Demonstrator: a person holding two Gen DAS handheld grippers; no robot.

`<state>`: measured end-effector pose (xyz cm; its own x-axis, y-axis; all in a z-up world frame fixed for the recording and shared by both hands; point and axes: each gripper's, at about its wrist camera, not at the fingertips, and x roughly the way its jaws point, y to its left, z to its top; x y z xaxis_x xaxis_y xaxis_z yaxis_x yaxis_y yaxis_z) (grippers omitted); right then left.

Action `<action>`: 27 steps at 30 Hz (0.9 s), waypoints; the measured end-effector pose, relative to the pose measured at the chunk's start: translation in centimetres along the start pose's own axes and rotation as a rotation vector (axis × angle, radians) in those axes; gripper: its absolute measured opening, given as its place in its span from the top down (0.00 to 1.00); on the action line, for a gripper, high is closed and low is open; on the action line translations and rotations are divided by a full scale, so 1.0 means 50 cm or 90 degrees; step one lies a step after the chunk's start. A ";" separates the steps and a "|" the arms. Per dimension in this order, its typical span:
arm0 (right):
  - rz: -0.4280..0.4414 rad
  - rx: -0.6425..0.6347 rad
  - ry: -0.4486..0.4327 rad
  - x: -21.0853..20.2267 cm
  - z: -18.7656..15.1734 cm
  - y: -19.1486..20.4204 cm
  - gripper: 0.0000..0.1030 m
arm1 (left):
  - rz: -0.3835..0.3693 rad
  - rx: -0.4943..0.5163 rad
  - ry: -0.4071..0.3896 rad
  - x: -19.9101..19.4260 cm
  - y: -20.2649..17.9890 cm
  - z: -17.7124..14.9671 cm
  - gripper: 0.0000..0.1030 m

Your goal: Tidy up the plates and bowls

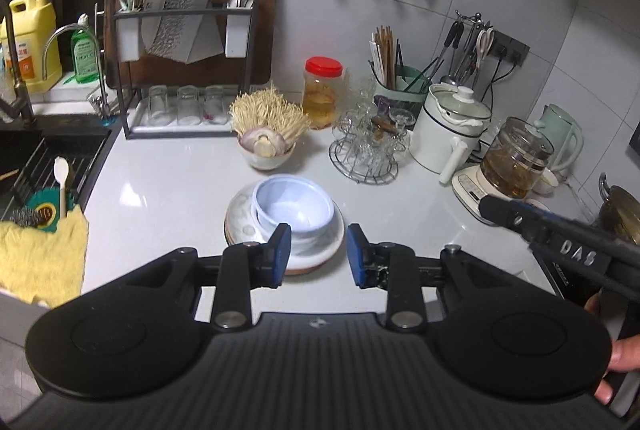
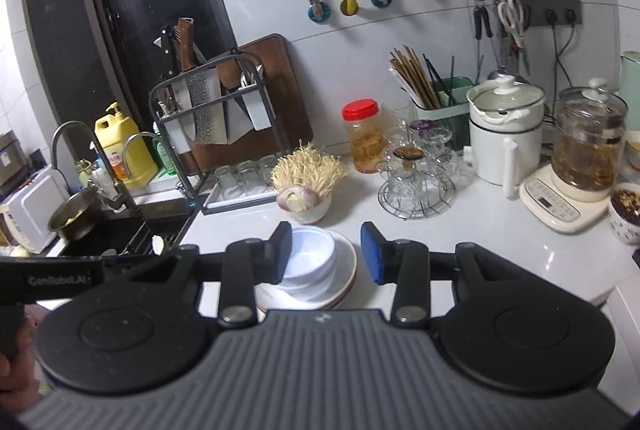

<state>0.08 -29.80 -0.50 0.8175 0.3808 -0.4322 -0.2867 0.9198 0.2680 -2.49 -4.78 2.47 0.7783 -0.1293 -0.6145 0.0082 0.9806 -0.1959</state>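
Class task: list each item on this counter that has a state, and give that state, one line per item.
left gripper: open, empty
right gripper: open, empty
white bowl: upright, empty, stacked on plates
plates: stacked on counter
red-lidded jar: closed
white pot: lid on
glass kettle: lid on, holds liquid

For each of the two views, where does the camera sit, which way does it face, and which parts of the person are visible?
Left wrist: sits behind the left gripper, jaws open and empty, facing the white bowl on the plate; a hand at right.
Right wrist: sits behind the right gripper, open and empty, facing the same stack from further right; a hand at left.
Shared: bowl, plate, knife rack, red-lidded jar.
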 end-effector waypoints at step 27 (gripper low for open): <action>-0.020 -0.022 0.030 -0.088 -0.110 -0.001 0.33 | 0.052 0.039 0.005 -0.087 -0.042 -0.130 0.14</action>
<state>-6.25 -31.00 -3.36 0.8026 0.3543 -0.4799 -0.2784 0.9340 0.2239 -9.99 -7.22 0.58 0.7729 -0.0498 -0.6326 -0.0158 0.9951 -0.0977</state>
